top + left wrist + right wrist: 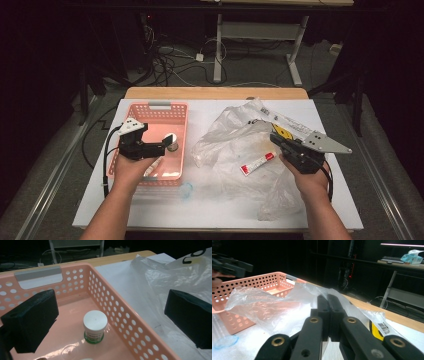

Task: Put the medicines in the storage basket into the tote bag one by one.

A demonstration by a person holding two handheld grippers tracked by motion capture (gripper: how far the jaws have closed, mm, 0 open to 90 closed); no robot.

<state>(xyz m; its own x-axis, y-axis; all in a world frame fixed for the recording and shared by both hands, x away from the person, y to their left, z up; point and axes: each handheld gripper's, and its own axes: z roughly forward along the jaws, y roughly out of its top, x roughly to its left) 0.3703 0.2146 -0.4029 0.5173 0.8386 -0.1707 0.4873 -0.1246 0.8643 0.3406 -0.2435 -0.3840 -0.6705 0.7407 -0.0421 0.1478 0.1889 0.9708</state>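
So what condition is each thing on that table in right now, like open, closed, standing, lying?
Left gripper: jaws open, over the basket, holding nothing.
Right gripper: jaws shut on the plastic bag's edge.
Plastic bag: crumpled, lying on the table.
Small jar: upright in the basket, white lid on.
Pink basket: upright, open-topped.
Red-and-white tube: lying flat, cap on, inside the bag as far as I can tell.

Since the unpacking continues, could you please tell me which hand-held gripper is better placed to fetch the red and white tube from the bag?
Probably the left hand-held gripper: its jaws stand open, while the right hand-held gripper is shut on the plastic bag beside the tube.
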